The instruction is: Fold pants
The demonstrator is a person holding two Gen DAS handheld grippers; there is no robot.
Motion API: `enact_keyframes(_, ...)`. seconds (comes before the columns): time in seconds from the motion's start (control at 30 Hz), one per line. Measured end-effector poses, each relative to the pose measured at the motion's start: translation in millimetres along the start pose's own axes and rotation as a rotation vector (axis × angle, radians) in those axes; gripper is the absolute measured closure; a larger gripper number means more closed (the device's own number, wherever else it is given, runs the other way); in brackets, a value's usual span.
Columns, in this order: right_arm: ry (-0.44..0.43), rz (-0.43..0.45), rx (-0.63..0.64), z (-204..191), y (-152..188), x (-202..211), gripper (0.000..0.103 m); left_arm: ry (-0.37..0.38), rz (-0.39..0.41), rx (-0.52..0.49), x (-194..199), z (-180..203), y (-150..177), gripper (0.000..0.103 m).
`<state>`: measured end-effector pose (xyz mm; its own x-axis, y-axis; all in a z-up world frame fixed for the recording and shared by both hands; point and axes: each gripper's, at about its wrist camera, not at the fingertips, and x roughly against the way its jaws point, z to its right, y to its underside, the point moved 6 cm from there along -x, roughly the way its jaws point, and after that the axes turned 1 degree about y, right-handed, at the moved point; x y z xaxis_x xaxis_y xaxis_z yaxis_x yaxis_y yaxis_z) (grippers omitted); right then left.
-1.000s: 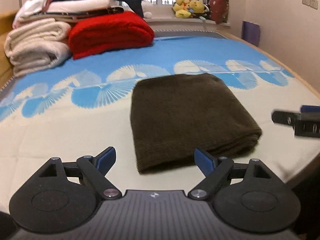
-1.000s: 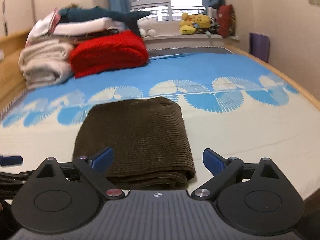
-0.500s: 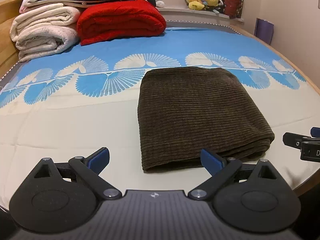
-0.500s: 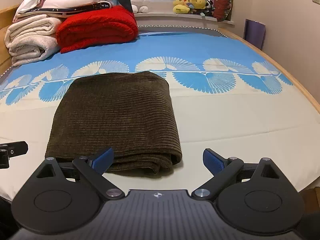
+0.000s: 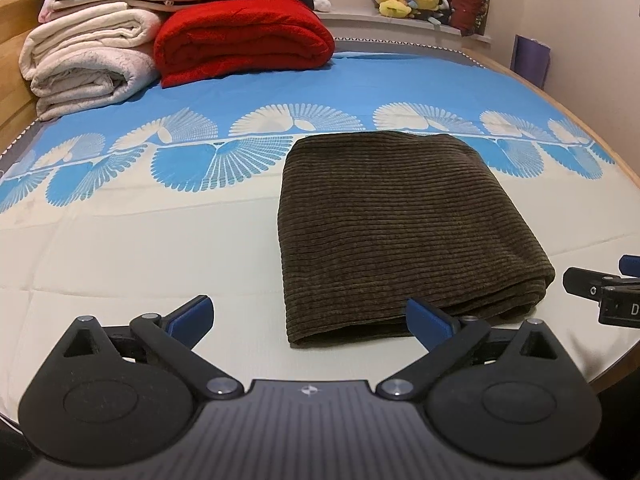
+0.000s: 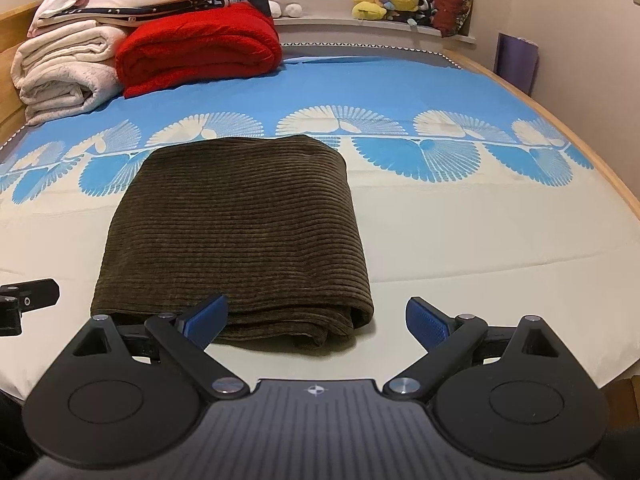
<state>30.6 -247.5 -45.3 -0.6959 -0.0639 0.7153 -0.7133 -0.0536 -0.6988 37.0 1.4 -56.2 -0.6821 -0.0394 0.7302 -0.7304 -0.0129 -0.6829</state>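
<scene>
Left gripper (image 5: pixel 310 320) jaws wide, empty, near edge of folded brown pants (image 5: pixel 404 224) flat on bed sheet (image 5: pixel 140 248); right gripper (image 5: pixel 600 286) just beside pants' right edge.

Pants (image 5: pixel 400 224) ribbed brown corduroy; red blanket (image 5: pixel 244 36) fuzzy fleece.

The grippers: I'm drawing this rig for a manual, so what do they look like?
The left gripper and right gripper look alike: a ribbed black body with a small crosshair mark, round black discs, black link bars with silver pivot pins, and blue pads on the jaws. No cables or sleeves show.
</scene>
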Motion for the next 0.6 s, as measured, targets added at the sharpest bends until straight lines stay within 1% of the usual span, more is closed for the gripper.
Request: enact_keyframes(0.6,0.004,0.002,0.025,-3.8,0.7,-1.3,0.007,0.012,0.004,-0.006,-1.0,-1.1,0.4,0.001)
